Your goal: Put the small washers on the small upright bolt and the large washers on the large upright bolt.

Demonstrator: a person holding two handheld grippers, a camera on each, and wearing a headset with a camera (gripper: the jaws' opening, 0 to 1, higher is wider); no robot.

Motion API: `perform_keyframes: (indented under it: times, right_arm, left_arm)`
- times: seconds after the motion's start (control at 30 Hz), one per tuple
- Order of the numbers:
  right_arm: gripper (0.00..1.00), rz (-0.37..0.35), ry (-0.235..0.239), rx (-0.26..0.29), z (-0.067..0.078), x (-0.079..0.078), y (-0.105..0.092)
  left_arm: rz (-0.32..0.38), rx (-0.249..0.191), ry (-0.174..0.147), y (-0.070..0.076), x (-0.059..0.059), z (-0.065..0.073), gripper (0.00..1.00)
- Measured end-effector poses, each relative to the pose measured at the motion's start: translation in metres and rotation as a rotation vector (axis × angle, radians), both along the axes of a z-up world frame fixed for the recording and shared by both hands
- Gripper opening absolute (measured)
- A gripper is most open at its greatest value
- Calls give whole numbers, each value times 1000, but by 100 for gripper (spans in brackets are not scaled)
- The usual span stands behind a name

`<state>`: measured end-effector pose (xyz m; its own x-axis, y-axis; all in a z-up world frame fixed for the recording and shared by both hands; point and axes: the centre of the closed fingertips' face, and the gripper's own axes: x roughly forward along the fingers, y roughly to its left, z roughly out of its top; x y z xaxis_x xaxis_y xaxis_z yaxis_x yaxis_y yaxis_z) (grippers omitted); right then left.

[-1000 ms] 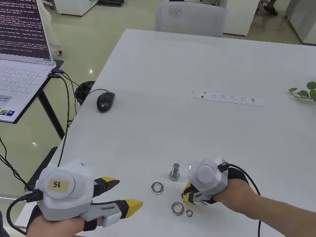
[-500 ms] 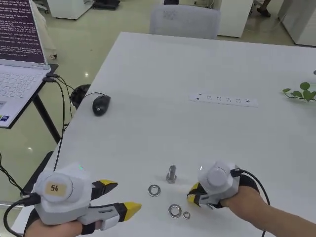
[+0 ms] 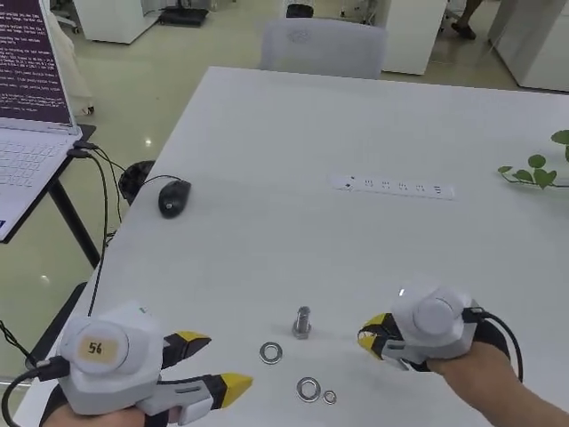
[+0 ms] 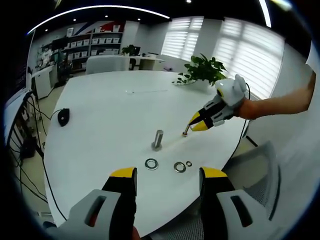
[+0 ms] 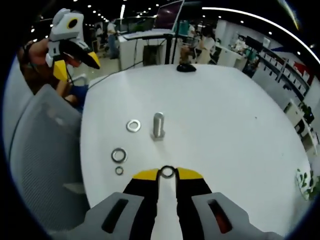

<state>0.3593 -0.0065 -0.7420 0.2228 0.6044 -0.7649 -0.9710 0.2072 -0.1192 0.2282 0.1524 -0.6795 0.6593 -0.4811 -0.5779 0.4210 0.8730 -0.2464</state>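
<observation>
The work surface is a white desk [image 3: 267,160] in an open office with a glossy pale floor. The upright bolt [image 3: 302,322] stands close to the near edge, between the two grippers and touching neither. Three loose washers lie flat beside it. The first washer [image 3: 271,353] is just near-left of the bolt, and the second washer [image 3: 308,389] lies nearer to me. The smallest washer [image 3: 330,397] sits just right of the second.

The left gripper [image 3: 213,360] hovers at the near left with its fingers spread wide. The right gripper [image 3: 369,331] sits right of the bolt, tips pointing left toward it.

From the head view I cannot tell what the right fingers carry. The right gripper view shows them pinching a held washer [image 5: 167,172] at the tips, in line with the bolt. The left gripper view adds window blinds and shelving behind the desk.

Other items lie well apart from the work:
- A computer mouse [image 3: 173,196] sits near the left edge.
- A power strip [image 3: 391,187] lies far of the bolt.
- A plant [image 3: 538,169] stands at the right edge.
- An office chair [image 3: 324,44] stands at the far end.
- An open laptop [image 3: 27,116] rests on a separate stand to the left.
- A grey mesh chair [image 5: 45,150] stands against the near edge.
</observation>
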Motion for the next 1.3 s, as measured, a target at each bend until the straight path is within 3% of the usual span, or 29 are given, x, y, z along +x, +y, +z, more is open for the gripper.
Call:
perform_keyframes:
  times: [0.13,0.37,0.53,1.3]
  right_arm:
    - [13,-32,-22,-9,9,13,-12]
    - [13,-48,-18,-66,1,26,-27]
    - [13,-33,-2,-100,-8,26,-26]
    - [13,20,10,-167,-20,27,-19]
  left_arm:
    - [-1,-3,-3,-1,1,1,49]
    - [0,-4,0,-3,-2,0,49]
    - [9,-2,0,0,-4,0,49]
    - [29,-5,3,6,-4,-2,49]
